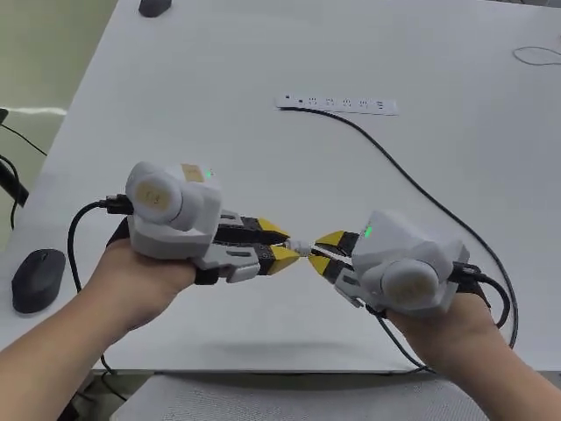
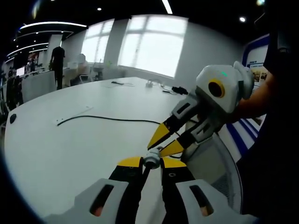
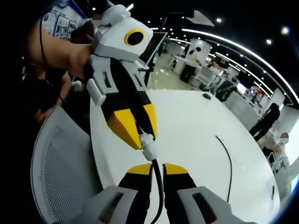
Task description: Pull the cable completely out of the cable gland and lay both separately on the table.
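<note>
Over the table's near edge, my two grippers meet tip to tip. The left gripper (image 1: pixel 294 245) is shut on a small white cable gland (image 1: pixel 303 248). In the left gripper view, the gland (image 2: pixel 152 160) sits between the yellow fingertips of the left gripper (image 2: pixel 152 164), and the right gripper (image 2: pixel 155 151) comes in from the right. My right gripper (image 1: pixel 313 249) is shut on the black cable. In the right gripper view, this cable (image 3: pixel 158 186) runs down between the tips of the right gripper (image 3: pixel 157 169). Just beyond them, the left gripper (image 3: pixel 147 139) holds the gland (image 3: pixel 147 145).
A white power strip (image 1: pixel 337 103) lies mid-table, and its black cord (image 1: pixel 421 189) runs toward the near right. A dark mouse (image 1: pixel 37 279) sits at the left edge. A grey mesh chair (image 1: pixel 289 399) stands below the near table edge (image 1: pixel 263 367).
</note>
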A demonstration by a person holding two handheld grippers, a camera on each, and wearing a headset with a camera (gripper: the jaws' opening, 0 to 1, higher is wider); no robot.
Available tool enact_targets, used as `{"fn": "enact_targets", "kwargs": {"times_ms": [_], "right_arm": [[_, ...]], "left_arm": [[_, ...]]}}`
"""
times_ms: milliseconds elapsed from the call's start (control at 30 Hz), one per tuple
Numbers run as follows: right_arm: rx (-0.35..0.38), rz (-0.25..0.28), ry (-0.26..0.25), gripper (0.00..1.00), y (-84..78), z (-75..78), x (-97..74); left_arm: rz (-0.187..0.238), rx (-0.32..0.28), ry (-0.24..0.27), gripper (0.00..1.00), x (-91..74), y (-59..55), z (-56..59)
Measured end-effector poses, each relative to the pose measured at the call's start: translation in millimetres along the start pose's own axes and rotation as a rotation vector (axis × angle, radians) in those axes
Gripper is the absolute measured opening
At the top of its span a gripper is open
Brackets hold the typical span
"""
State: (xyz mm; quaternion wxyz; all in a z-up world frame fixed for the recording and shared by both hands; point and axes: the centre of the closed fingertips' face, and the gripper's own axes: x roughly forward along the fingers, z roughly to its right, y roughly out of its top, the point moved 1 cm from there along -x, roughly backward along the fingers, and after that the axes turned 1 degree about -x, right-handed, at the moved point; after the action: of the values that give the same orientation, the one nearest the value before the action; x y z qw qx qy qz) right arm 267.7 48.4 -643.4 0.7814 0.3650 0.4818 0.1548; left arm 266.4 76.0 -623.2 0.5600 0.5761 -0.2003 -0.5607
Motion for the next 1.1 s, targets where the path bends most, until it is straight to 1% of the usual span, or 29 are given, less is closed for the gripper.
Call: {"fn": "enact_targets", "kwargs": {"times_ms": [133,200,267,367,500,533,700,767,867,933,1100], "right_arm": [[-0.003,0.000,-0.004,0.03,-0.5,0.6,1.0],[-0.004,0.000,0.004,0.01,-1.2,-0.7,1.8],[-0.004,0.002,-0.006,0.01,-1.1,0.6,0.8],[0.049,0.009,-0.006,0.00,-2.1,1.7,0.1],[0.074,-0.003,-0.024,0.00,-7.2,5.4,-0.7],[0.105,0.001,-0.026,0.00,-8.0,6.7,-1.9],[0.175,-0.006,-0.056,0.00,-17.9,16.1,-5.2],[0.219,-0.002,-0.061,0.00,-21.6,19.2,-6.9],[0.243,-0.002,-0.067,0.00,-26.4,22.5,-7.4],[0.297,-0.006,-0.069,0.00,-30.7,23.5,-7.2],[0.403,-0.004,-0.085,0.00,-40.7,30.7,-9.0]], "left_arm": [[-0.001,0.001,0.005,0.15,0.4,-0.6,-0.8],[0.002,0.000,0.007,0.15,0.8,-0.7,-0.5],[0.005,0.001,0.008,0.15,1.0,-0.6,0.2],[0.007,0.000,0.007,0.15,1.5,-0.4,0.7],[0.014,0.002,0.012,0.15,1.4,0.8,-0.6],[0.016,0.003,0.011,0.15,1.0,1.6,-0.4],[0.024,0.005,0.016,0.15,-0.8,4.6,-2.0],[0.027,0.008,0.017,0.15,-2.1,6.1,-1.4],[0.030,0.009,0.019,0.15,-3.1,7.6,-1.8],[0.031,0.012,0.020,0.15,-3.6,8.5,-1.8],[0.034,0.018,0.023,0.15,-5.4,10.7,-2.7]]}}
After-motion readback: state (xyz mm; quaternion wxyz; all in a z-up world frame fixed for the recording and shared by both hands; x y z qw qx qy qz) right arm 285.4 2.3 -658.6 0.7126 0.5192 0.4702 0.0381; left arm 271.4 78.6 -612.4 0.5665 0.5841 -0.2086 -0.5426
